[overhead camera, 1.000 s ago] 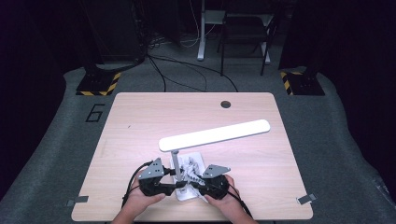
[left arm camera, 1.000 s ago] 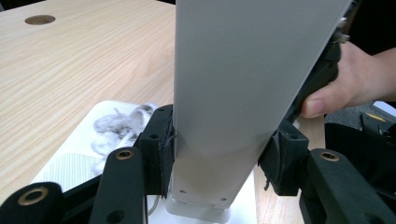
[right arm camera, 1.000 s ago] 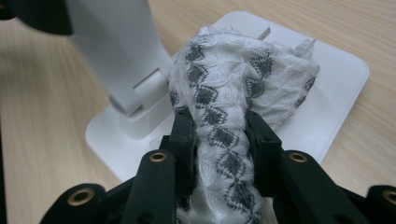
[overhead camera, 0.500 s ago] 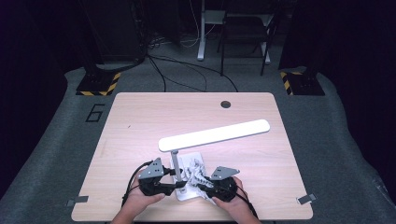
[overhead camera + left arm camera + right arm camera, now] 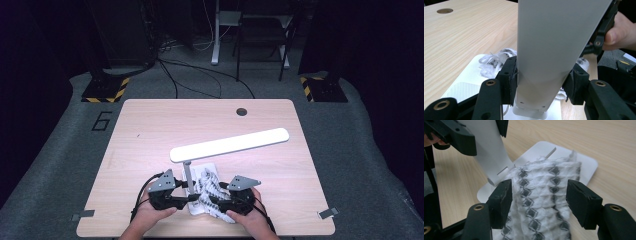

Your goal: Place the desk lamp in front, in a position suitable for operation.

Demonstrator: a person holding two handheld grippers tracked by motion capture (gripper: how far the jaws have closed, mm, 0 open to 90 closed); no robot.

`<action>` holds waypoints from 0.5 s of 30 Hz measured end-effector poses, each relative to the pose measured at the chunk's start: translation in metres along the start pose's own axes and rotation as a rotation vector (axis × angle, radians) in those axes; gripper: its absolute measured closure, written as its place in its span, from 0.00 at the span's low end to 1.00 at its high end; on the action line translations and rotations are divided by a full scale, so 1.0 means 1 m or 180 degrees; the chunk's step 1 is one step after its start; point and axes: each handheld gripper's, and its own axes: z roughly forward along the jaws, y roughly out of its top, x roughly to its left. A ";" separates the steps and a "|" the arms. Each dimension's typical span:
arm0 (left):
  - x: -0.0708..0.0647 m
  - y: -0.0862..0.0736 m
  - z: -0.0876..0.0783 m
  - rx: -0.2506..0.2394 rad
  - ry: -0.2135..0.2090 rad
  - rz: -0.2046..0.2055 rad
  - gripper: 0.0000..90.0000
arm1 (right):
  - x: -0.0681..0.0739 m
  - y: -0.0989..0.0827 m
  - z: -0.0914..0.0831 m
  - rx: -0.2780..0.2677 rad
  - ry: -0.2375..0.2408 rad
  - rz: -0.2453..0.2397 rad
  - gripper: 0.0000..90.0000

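1. A table [image 5: 150,130] of light wood is seen in the middle of the high view; a white lamp [image 5: 230,144] stands near its lower edge, its long head slanting from centre up to the right.
2. The lamp's base [image 5: 196,207] lies low in the frame, between the two grippers. A white cloth [image 5: 209,186] with dark diamonds is piled on the base, to the right of the post [image 5: 189,176].
3. The left gripper [image 5: 192,199] is held low in the high view, left of centre, pointing right. In the left gripper view its jaws are closed on the post [image 5: 544,62], one pad pressed against each side, about half open.
4. The right gripper [image 5: 212,204] is held just right of the base, pointing left. In the right gripper view its jaws stand wide and have just been opening. The cloth [image 5: 541,195] lies between them; the left pad [image 5: 501,200] is touching its edge, the right pad [image 5: 580,200] is clear of it. Nothing is gripped.
5. In the right gripper view the cloth is draped over the base [image 5: 586,163], in the centre and lower part of the frame, just beside the post's foot.
6. A hand [image 5: 620,35] is seen at the right edge of the left gripper view.
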 end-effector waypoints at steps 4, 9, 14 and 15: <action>0.000 0.000 0.000 -0.0006 0.0011 -0.0003 0.57 | -0.004 0.000 -0.014 0.0033 -0.0027 -0.0115 0.47; 0.000 0.000 0.000 -0.0002 0.0012 -0.0005 0.57 | -0.005 -0.011 -0.031 0.0203 0.0018 -0.0130 0.54; -0.001 0.000 0.000 0.0000 0.0011 -0.0007 0.57 | 0.003 -0.022 -0.033 0.0415 0.0152 -0.0220 0.72; -0.001 0.000 0.000 -0.0001 0.0012 -0.0010 0.57 | 0.006 -0.022 -0.032 0.0483 0.0166 -0.0247 0.75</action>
